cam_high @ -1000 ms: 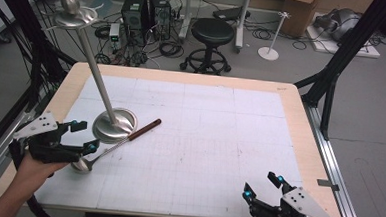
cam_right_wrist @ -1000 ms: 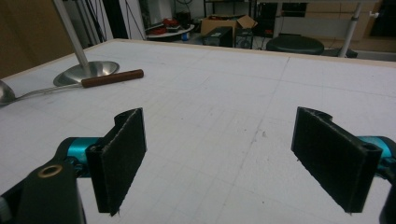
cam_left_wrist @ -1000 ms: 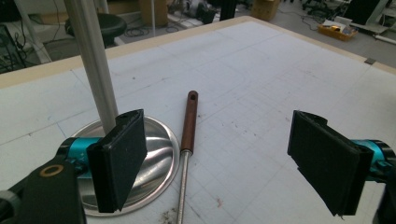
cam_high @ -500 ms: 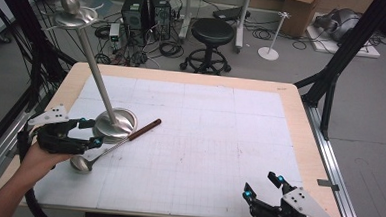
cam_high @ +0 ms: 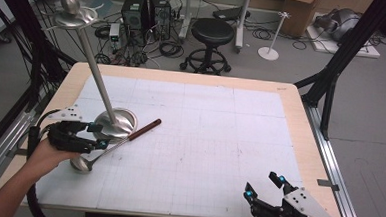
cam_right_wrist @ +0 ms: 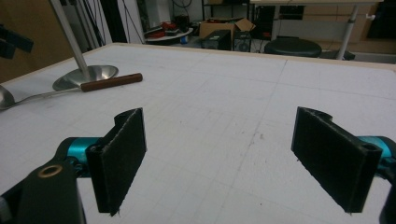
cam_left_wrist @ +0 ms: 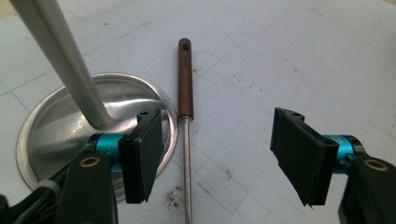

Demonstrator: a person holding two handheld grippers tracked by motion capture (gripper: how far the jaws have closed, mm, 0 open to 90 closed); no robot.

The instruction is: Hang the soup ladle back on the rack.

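While your left gripper hangs released astride the ladle, stand base at its nine o'clock, your right gripper rests released.

Black left gripper, right gripper, teal joints, brass screws, grey plates

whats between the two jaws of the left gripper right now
In the left gripper view, the ladle's thin metal shaft runs up the gap between the open left gripper jaws, near the left one; the rest is bare gridded mat.
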